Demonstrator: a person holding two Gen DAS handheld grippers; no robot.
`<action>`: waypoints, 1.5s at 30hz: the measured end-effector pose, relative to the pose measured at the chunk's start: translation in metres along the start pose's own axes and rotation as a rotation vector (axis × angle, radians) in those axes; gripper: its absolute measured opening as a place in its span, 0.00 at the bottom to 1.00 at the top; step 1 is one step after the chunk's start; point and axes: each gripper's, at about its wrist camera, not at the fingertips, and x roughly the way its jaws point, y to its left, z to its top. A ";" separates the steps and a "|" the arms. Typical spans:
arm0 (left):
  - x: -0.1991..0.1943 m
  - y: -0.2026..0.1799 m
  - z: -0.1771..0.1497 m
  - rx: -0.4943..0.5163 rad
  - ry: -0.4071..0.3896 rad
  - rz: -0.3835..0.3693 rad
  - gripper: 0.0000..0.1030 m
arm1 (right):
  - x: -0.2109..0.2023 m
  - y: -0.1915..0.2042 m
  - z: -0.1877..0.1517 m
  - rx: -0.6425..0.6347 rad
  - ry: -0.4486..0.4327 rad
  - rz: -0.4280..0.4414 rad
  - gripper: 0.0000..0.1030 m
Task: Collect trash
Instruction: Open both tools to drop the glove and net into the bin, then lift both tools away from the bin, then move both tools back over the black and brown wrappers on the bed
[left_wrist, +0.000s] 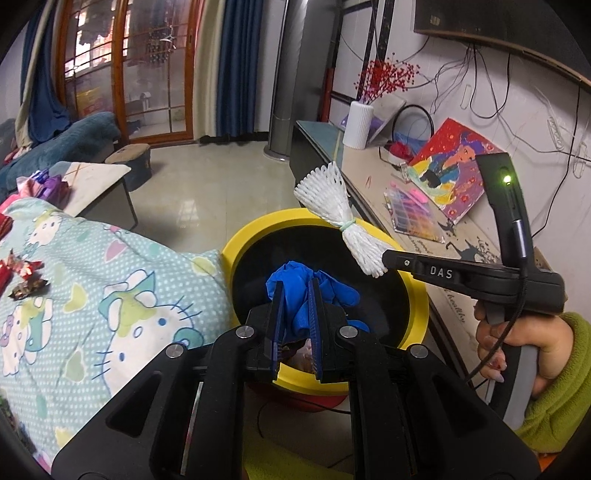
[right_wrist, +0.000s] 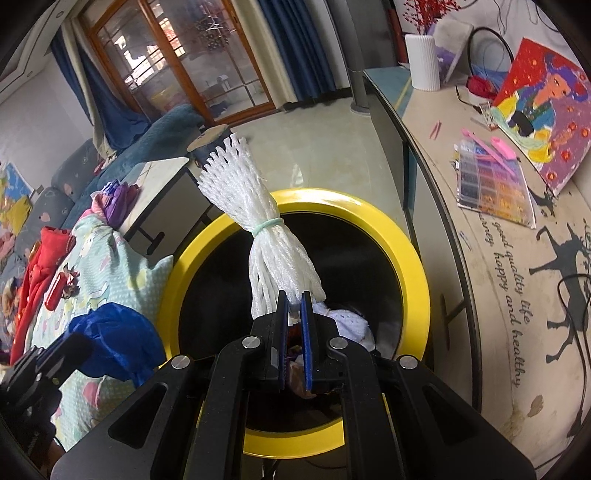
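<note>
Your left gripper (left_wrist: 297, 295) is black plastic with two blue ribbed pads (left_wrist: 277, 310). Round silver screws (left_wrist: 245, 331) sit on its arms. Your right gripper (right_wrist: 294, 308) looks just the same up close: black arms, blue pads, silver screws. From the side it shows white letters, "DAS" (left_wrist: 441, 273), and a small green light (left_wrist: 507, 180) on a black post. A thin black cable (left_wrist: 517, 295) hangs from that post. Your sleeve (left_wrist: 554, 384) is fuzzy and green.
</note>
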 end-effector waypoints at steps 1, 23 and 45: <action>0.003 -0.001 0.000 0.002 0.008 -0.001 0.07 | 0.001 -0.003 0.000 0.007 0.002 0.000 0.07; 0.010 0.001 0.003 -0.036 -0.002 0.009 0.71 | -0.009 -0.010 0.006 0.045 -0.039 -0.012 0.34; -0.085 0.051 -0.014 -0.163 -0.177 0.280 0.89 | -0.062 0.108 -0.013 -0.251 -0.216 0.161 0.63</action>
